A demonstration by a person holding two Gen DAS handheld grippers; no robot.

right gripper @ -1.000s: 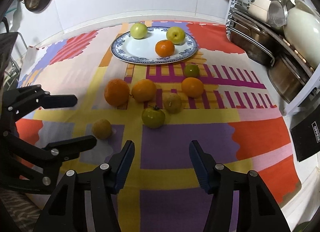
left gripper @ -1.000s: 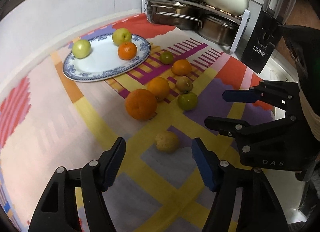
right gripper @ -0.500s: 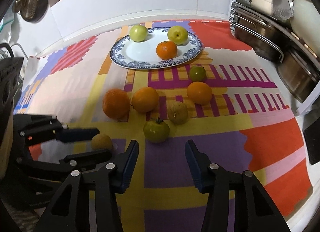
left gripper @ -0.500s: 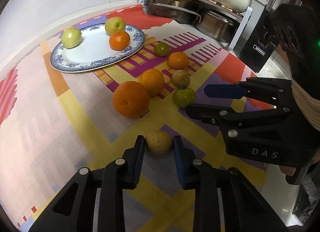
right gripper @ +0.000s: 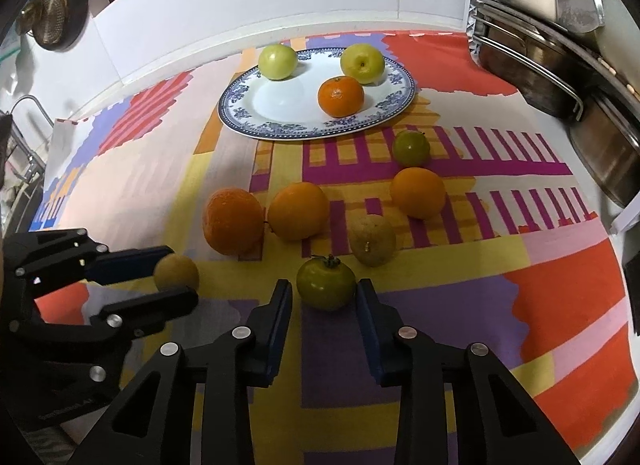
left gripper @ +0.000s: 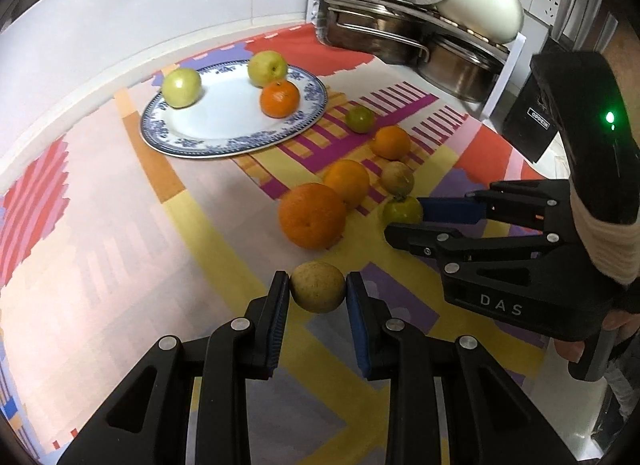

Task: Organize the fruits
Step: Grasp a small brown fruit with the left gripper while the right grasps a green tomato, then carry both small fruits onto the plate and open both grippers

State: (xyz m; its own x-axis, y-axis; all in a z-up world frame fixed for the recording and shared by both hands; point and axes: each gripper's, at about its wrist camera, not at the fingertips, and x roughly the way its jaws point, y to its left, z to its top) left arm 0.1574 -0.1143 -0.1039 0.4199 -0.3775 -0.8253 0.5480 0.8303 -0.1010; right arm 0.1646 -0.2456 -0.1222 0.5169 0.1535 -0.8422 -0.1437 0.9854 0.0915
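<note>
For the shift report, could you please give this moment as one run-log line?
left gripper: shut on brown fruit | right gripper: open around green tomato | plate: three fruits | cloth: seven left

Counter [right gripper: 132, 77] draped with patterned cloth [right gripper: 560, 273]; plate [right gripper: 304, 131] at twelve o'clock, loose oranges [right gripper: 298, 211] mid-cloth, pot rack [right gripper: 480, 5] at two.

Left gripper [left gripper: 318, 292] clamps brownish fruit [left gripper: 317, 286] — seemingly touching both pads.

We log three fruits on the plate [right gripper: 280, 129] near the cloth's back edge; seven fruits loose mid-cloth [right gripper: 560, 305].
</note>
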